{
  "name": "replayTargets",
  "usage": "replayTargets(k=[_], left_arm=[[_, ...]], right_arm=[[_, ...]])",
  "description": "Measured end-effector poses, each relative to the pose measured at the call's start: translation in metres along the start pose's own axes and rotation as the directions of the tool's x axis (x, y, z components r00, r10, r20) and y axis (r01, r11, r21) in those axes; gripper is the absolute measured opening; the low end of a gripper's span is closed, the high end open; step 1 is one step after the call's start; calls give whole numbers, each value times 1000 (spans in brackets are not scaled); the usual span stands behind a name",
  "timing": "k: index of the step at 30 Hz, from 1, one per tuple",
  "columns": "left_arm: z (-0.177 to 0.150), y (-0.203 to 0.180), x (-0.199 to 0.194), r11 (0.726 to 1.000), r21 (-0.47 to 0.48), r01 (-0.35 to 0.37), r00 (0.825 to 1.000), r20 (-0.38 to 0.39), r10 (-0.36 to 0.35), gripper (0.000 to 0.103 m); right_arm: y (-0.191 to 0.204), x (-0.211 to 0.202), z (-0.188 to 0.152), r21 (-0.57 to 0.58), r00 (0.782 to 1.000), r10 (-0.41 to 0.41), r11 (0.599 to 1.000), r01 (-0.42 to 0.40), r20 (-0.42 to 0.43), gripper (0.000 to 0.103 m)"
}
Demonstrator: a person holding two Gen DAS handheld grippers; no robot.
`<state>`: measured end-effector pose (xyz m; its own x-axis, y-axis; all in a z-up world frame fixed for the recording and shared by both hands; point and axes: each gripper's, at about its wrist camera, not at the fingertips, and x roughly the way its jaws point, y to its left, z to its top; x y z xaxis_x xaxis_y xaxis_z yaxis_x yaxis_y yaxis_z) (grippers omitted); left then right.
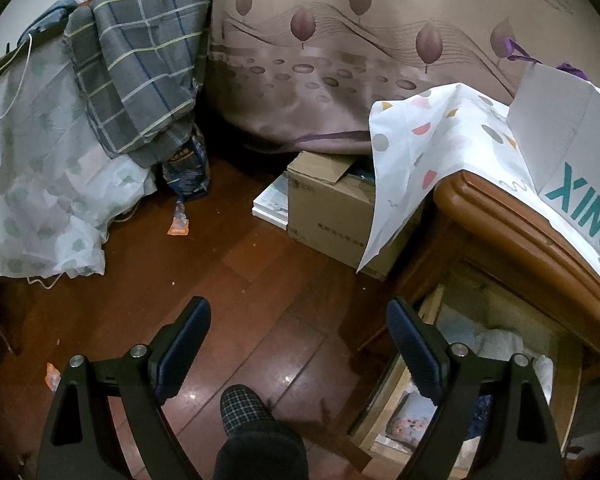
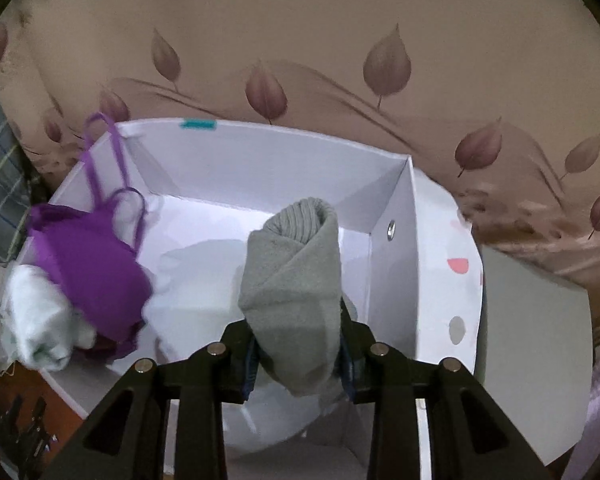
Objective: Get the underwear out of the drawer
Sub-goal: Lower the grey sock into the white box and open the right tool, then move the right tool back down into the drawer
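Right gripper point(image 2: 298, 354) pinches rolled grey knit garment point(image 2: 292, 280) over white cardboard box point(image 2: 392, 280), frame centre; next: release. Left gripper point(image 1: 300, 344) spread, empty.

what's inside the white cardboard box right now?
Inside the white cardboard box: a purple bra over a white garment at the left. The right gripper holds a rolled grey knit garment above the box floor; whatever lies under them is hidden.
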<state>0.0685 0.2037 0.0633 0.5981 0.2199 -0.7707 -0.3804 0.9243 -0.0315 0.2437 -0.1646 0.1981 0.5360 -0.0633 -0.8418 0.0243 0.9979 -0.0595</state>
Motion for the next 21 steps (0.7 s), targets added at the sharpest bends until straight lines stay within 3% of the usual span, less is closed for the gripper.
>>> replayTargets(k=[7, 11, 18, 21], left_arm=[[-2, -9, -1, 999, 33, 6, 1000, 11, -6, 88], [-2, -12, -1, 999, 47, 3, 1000, 14, -4, 88], [-3, -16, 0, 998, 64, 17, 1000, 0, -17, 88], [-3, -17, 0, 997, 72, 16, 1000, 0, -17, 88]], right_arm=[[-5, 9, -4, 26, 1000, -12, 1000, 12, -4, 41], [-6, -12, -2, 24, 999, 8, 1000, -8, 36, 53], [-10, -67, -18, -5, 994, 66, 998, -66, 90, 54], [-10, -85, -46, -37, 991, 111, 993, -108, 74, 54]])
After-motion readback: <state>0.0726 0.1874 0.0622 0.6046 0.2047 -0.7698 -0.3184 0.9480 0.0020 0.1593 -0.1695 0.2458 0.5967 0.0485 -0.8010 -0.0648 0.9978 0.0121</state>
